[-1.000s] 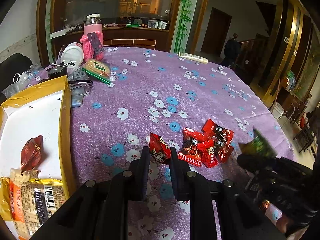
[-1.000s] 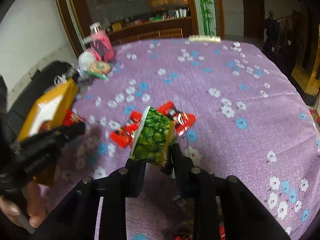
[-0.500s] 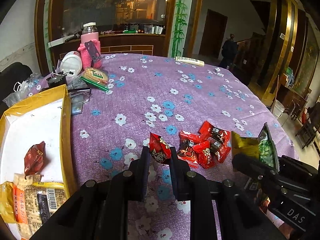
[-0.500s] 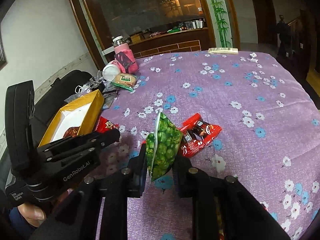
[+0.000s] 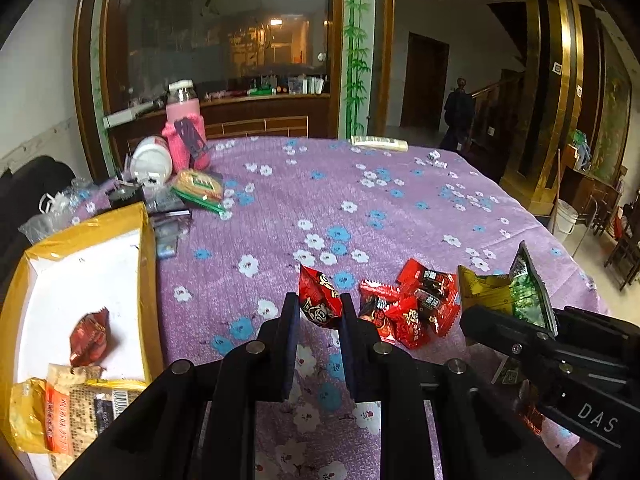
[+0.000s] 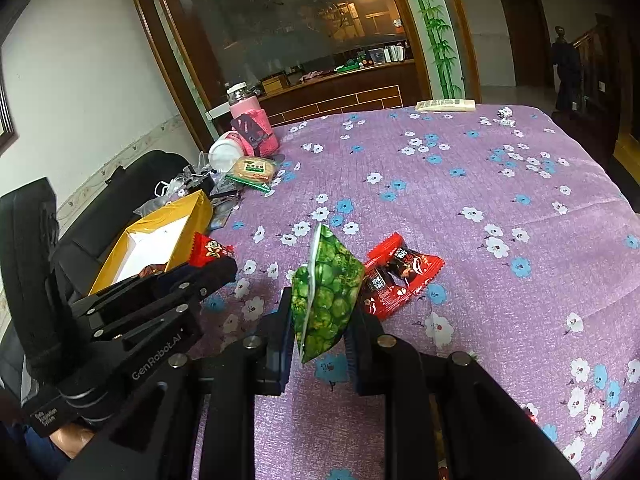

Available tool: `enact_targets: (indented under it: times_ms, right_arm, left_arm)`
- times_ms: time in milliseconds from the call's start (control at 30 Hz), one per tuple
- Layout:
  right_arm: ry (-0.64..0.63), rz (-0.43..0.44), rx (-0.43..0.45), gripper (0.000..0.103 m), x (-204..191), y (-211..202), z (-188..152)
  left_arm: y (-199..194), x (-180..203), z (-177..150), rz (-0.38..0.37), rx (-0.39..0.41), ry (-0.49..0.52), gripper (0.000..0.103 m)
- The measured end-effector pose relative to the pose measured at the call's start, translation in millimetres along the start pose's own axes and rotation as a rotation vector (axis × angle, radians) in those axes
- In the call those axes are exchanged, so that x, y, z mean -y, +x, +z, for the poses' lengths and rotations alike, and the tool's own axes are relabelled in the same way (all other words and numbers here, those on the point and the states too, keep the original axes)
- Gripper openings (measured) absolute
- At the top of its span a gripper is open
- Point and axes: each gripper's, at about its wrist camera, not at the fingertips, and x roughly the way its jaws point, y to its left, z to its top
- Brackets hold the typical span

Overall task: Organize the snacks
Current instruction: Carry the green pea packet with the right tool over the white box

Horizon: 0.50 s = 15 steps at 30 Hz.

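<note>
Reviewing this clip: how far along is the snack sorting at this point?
Partly done. The yellow box already holds a dark red packet and an orange biscuit pack. In hand: the left gripper is shut on a red snack packet, the right gripper on a green pea packet. Left: a few red packets lie on the purple tablecloth.

A bench (image 5: 400, 216) under purple flowered cloth carries red snack packets (image 5: 416, 304), a yellow-rimmed box (image 5: 146, 264), a pink bottle (image 5: 186, 124) and a biscuit pack (image 5: 200, 186).
</note>
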Motion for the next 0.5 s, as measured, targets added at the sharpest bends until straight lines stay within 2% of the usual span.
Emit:
enact_targets:
  times_ms: [200, 500]
  right_arm:
    - [0.004, 0.003, 0.013, 0.021, -0.2, -3.8, 0.3]
    - [0.023, 0.018, 0.028, 0.021, 2.5, -9.7, 1.5]
  left_arm:
    - [-6.3, 6.7, 0.9, 0.013, 0.038, 0.027, 0.018]
    - [-21.6, 10.6, -0.1, 0.037, 0.045, 0.035, 0.018]
